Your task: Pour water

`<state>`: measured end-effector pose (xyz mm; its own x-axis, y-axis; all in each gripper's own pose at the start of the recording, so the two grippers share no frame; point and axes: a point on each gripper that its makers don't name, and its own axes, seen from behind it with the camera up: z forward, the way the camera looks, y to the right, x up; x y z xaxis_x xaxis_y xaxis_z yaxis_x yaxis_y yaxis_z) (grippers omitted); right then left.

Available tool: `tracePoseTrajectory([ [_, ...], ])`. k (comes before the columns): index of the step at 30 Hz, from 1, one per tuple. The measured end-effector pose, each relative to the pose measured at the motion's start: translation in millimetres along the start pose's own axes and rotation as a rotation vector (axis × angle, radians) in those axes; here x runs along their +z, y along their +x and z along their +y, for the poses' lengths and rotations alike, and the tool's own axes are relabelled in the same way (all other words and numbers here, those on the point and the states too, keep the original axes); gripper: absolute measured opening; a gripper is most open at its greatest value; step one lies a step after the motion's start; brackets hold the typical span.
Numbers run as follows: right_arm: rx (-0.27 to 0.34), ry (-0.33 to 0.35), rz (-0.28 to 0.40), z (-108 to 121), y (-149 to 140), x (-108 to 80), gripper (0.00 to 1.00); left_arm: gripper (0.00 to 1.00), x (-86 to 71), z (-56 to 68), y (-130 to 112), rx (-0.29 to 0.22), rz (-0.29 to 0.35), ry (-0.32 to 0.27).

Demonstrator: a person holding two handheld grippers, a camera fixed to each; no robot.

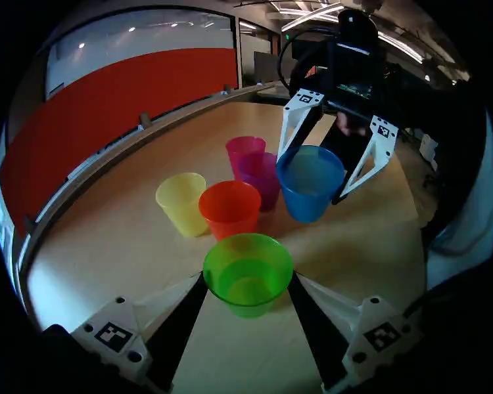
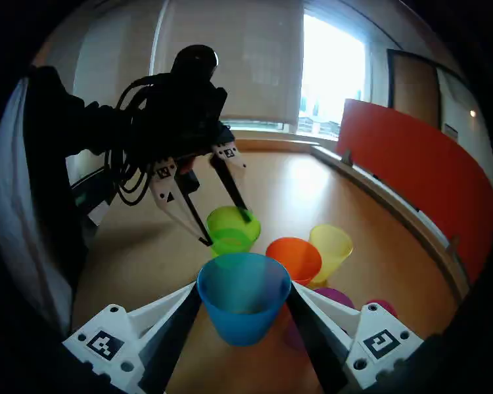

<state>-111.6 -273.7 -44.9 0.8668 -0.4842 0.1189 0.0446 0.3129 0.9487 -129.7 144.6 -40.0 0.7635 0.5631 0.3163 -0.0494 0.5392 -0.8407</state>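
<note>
The left gripper point(image 1: 248, 276) reaches forward, low over a pale wooden table point(image 1: 102, 256). Its two fingers are clenched on a green cup point(image 1: 248, 274), one finger pressing each side just below the rim. The green cup stands upright between the fingertips, long axis vertical, open mouth up. Whether it rests on the table or is lifted cannot be told.

Facing it from the far side, the right gripper point(image 1: 309, 178) comes down at a slant, held by a person's hand point(image 1: 352, 123). Its fingers are pressed on either side of a blue cup point(image 1: 310, 182), which sits mouth up with a slight lean. Whether either cup holds water cannot be told.

In the right gripper view, the blue cup point(image 2: 244, 299) is clamped between the right gripper's point(image 2: 244, 285) own fingertips. Straight ahead and close by, the left gripper point(image 2: 228, 231) grips the green cup point(image 2: 233, 238), with a dark sleeve point(image 2: 62, 125) behind it.

Between the two grippers stand four more upright cups. Just ahead of the left gripper is an orange cup point(image 1: 230, 209), with a yellow cup point(image 1: 182, 203) beside it to the left. Behind them is a purple cup point(image 1: 262, 178), touching or nearly touching the blue cup, then a pink cup point(image 1: 245, 152) farthest off.

To the left gripper's left, a long red panel point(image 1: 115, 111) runs along the table edge. Behind the left gripper, seen from the right gripper, is a bright window point(image 2: 328, 72).
</note>
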Motion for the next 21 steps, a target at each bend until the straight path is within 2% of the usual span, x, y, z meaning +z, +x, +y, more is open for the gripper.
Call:
tracePoseTrajectory([
  [9, -0.010, 0.018, -0.026, -4, -11, 10.7, 0.91, 0.86, 6.2, 0.8, -4, 0.004, -0.013, -0.016],
  [21, -0.009, 0.032, -0.038, -7, -21, 20.7, 0.91, 0.86, 7.1, -0.4, -8, -0.003, -0.002, -0.020],
])
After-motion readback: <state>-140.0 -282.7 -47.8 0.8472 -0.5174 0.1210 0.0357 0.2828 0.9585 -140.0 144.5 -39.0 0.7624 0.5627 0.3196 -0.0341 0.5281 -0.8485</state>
